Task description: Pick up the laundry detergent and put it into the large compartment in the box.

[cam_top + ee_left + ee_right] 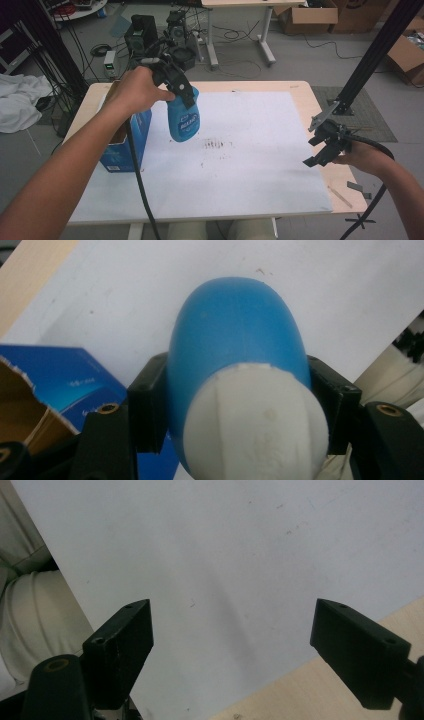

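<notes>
Your left gripper (181,92) is clamped on the blue bottle (183,118), both jaws pressed against its sides just below the white cap (255,425); you hold it in the air, above the white sheet (250,150) and just beside the open blue box (125,145) at the table's left edge; the body hangs down from the jaws and the cap sits up near your hand (137,92), which probably keeps the weight under the grip so it does not swing. In the left gripper view the bottle points away from the camera, with the box's torn cardboard flap (30,410) low at the left; whether you are lifting it out of the box or carrying it towards it, I cannot tell.

Your right gripper (325,145) rests low at the right edge of the sheet with its jaws spread wide and nothing between them; it looks parked there, well apart from the bottle, ready to help but out of the way.

Around you: a patch of dark specks (216,145) marks the middle of the sheet; a black frame post (370,60) rises past the right side of the wooden table (305,95); the left cable (140,185) trails down across the sheet's near left part, and I judge it the likeliest thing to snag if you swing the bottle towards yourself; the box wall stands close enough to the bottle to be knocked.
</notes>
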`<state>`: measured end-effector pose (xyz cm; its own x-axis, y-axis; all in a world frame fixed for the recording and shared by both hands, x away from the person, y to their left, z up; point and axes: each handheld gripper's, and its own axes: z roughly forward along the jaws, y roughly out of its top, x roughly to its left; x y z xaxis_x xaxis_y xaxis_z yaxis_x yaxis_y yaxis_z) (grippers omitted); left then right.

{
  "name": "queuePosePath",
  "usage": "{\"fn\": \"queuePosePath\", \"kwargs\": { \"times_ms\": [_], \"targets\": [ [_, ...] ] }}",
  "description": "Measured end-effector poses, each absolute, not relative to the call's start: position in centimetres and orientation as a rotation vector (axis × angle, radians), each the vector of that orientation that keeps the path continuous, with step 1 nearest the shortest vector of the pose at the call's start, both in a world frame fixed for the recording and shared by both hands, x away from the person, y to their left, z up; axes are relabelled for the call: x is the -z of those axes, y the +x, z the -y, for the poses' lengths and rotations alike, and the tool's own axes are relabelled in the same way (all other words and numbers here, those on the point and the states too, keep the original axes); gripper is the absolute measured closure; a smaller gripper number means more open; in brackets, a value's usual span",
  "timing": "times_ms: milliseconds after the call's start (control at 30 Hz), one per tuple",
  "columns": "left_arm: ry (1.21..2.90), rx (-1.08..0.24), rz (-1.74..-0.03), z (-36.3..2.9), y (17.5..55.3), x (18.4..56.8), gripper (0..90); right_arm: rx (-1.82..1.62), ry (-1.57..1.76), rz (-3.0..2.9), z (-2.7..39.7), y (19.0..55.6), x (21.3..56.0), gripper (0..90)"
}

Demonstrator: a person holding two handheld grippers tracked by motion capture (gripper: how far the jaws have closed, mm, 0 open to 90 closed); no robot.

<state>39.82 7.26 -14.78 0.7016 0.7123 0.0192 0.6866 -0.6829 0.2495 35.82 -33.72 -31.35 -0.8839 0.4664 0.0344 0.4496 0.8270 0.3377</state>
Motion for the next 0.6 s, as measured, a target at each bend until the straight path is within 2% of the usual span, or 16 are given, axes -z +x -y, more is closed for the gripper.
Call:
{"fn": "queuePosePath", "kwargs": {
  "times_ms": [600],
  "targets": [
    [2.453, -0.242, -1.534, -10.6, 42.1, 9.3, 38.0, -0.528, 0.706, -2.969, 32.6, 36.6, 31.7, 16.9]
  ]
}}
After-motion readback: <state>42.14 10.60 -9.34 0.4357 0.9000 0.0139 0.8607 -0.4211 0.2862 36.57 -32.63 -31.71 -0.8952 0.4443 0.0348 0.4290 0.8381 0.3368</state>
